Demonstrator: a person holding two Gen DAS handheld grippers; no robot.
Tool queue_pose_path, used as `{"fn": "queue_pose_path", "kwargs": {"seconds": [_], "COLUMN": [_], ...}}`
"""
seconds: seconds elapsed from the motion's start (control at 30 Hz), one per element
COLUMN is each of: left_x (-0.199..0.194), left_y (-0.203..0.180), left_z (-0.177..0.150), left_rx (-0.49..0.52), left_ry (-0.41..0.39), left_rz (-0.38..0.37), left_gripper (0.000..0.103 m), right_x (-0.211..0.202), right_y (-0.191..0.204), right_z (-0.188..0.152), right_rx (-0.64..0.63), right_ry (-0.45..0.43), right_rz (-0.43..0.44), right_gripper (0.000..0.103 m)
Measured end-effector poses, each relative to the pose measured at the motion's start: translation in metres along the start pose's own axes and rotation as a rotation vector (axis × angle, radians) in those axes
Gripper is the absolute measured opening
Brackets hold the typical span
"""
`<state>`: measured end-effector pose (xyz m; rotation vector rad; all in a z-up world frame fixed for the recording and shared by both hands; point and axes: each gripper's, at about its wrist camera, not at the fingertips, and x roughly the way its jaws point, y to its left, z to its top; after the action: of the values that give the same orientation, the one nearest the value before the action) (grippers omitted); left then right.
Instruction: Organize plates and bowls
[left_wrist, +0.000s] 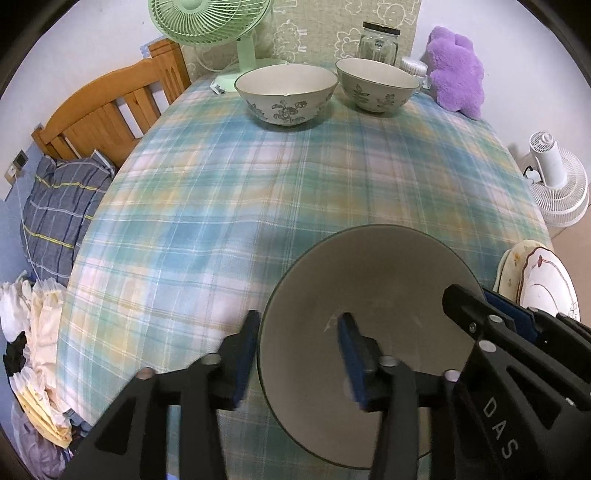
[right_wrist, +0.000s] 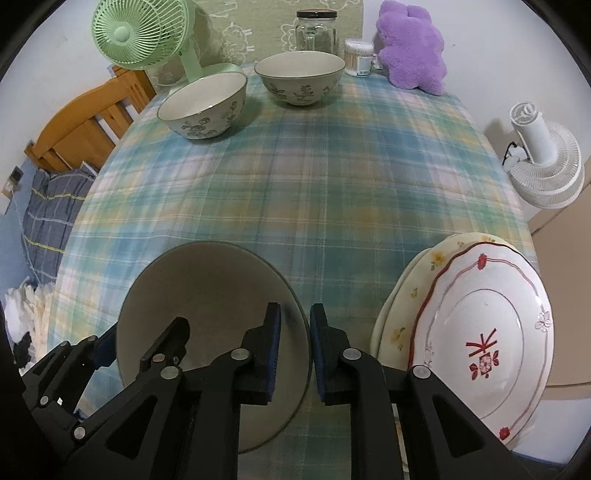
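Observation:
A large grey-green bowl (left_wrist: 369, 280) (right_wrist: 210, 288) sits on the plaid tablecloth (left_wrist: 258, 192) near the front edge. My left gripper (left_wrist: 299, 319) (right_wrist: 144, 336) straddles its left rim, one finger outside and one inside, standing wide with the pads off the wall. My right gripper (right_wrist: 295, 310) (left_wrist: 480, 295) is closed narrowly over the right rim, one pad on each side of it. Two smaller floral bowls (left_wrist: 286, 92) (left_wrist: 376, 85) stand side by side at the far end. To the right lies a white, red-patterned plate (right_wrist: 480, 325) on top of a cream flowered plate (right_wrist: 406, 291).
At the far edge stand a green fan (left_wrist: 207, 22), a glass jar (left_wrist: 378, 42), a cotton-swab tub (right_wrist: 358, 57) and a purple plush toy (left_wrist: 456, 70). A wooden headboard (left_wrist: 107, 110) and bedding lie left of the table, and a white fan (left_wrist: 557, 184) is on the floor at right.

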<state>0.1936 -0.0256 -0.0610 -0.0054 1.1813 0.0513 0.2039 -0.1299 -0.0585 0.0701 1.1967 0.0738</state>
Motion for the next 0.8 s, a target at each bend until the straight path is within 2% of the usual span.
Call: {"fn": "queue_pose_path", "kwargs": {"seconds": [0.07, 0.1, 0.17, 0.2, 0.23, 0.3, 0.5, 0.8], "left_x": [-0.003, -0.005, -0.011, -0.015, -0.018, -0.022, -0.039, -0.064], "left_y": [0.001, 0.002, 0.006, 0.008, 0.01, 0.013, 0.022, 0.033], "left_z": [0.0, 0.0, 0.001, 0.002, 0.002, 0.005, 0.02, 0.051], "left_rx": [0.002, 0.002, -0.004, -0.011, -0.012, -0.01, 0.026, 0.083], "left_ry": [-0.01, -0.016, -0.029, -0.048, -0.058, -0.065, -0.106, -0.196], "left_rz": [0.006, 0.005, -0.004, 0.004, 0.005, -0.008, -0.053, -0.053], "left_gripper": [0.069, 0.074, 0.08, 0.08, 0.081, 0.084, 0.084, 0.084], "right_x": [-0.001, -0.002, -0.004, -0.006, -0.01, -0.017, -0.041, -0.069], "right_y": [0.001, 0.001, 0.002, 0.001, 0.002, 0.006, 0.019, 0.036], "right_z": [0.001, 0.001, 0.002, 0.001, 0.002, 0.003, 0.011, 0.034], "right_rx": [-0.013, -0.016, -0.016, -0.013, -0.007, -0.016, -0.002, 0.034], "right_ry": [-0.004, -0.007, -0.017, -0.025, -0.041, -0.067, -0.125, -0.199], "right_rz": [-0.002, -0.004, -0.011, -0.008, -0.001, 0.007, -0.023, -0.071], "right_gripper": [0.021, 0.024, 0.042, 0.058, 0.064, 0.065, 0.065, 0.065]}}
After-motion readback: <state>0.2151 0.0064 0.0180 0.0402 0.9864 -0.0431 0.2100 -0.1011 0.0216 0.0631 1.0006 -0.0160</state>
